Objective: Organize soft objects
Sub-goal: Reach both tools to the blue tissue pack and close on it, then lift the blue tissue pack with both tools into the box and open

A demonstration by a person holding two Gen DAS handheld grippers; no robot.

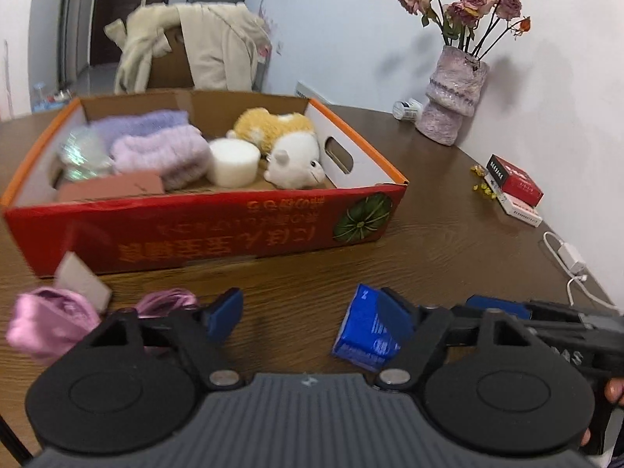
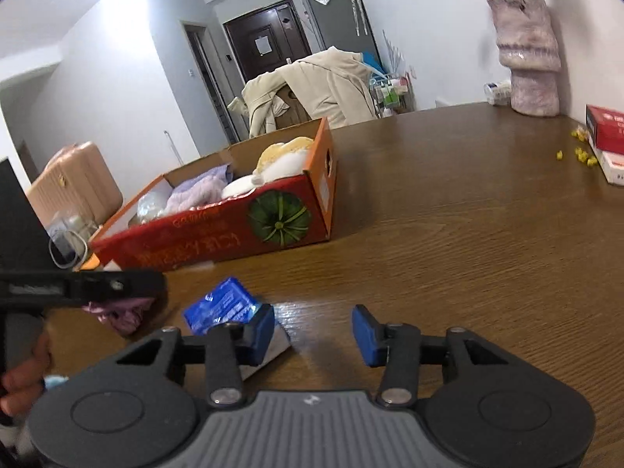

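Low over a dark wood-grain table [image 1: 448, 234], two hand-held grippers with black frames and blue pads close in on a small blue plastic-wrapped packet with white print [image 1: 364, 331], which lies flat on the tabletop just in front of a red-and-orange cardboard box printed with a green pumpkin [image 1: 218, 226]. The left gripper [image 1: 308, 318] stands with its jaws apart, nothing between the pads; its right pad overlaps the packet's edge in the left wrist view, though contact cannot be judged. The right gripper [image 2: 312, 335] is likewise unclenched, bare wood showing between its pads, with the packet [image 2: 222, 306] behind and beside its left pad. A crumpled shiny pink satin cloth [image 1: 50, 323] sits on the table to the left of the packet, a pale grey card-like piece [image 1: 84, 282] tilted above it. Inside the box lie fluffy lilac knitted pieces [image 1: 160, 148], a white foam cylinder [image 1: 234, 162], a white plush animal [image 1: 296, 162], a yellow-and-white plush toy [image 1: 273, 124], a dusty-pink block [image 1: 113, 187] and a crinkled clear wrapper [image 1: 80, 152]. Against the wall stand a mauve textured vase of dried roses [image 1: 454, 105] and stacked red-and-white cartons [image 1: 514, 191].
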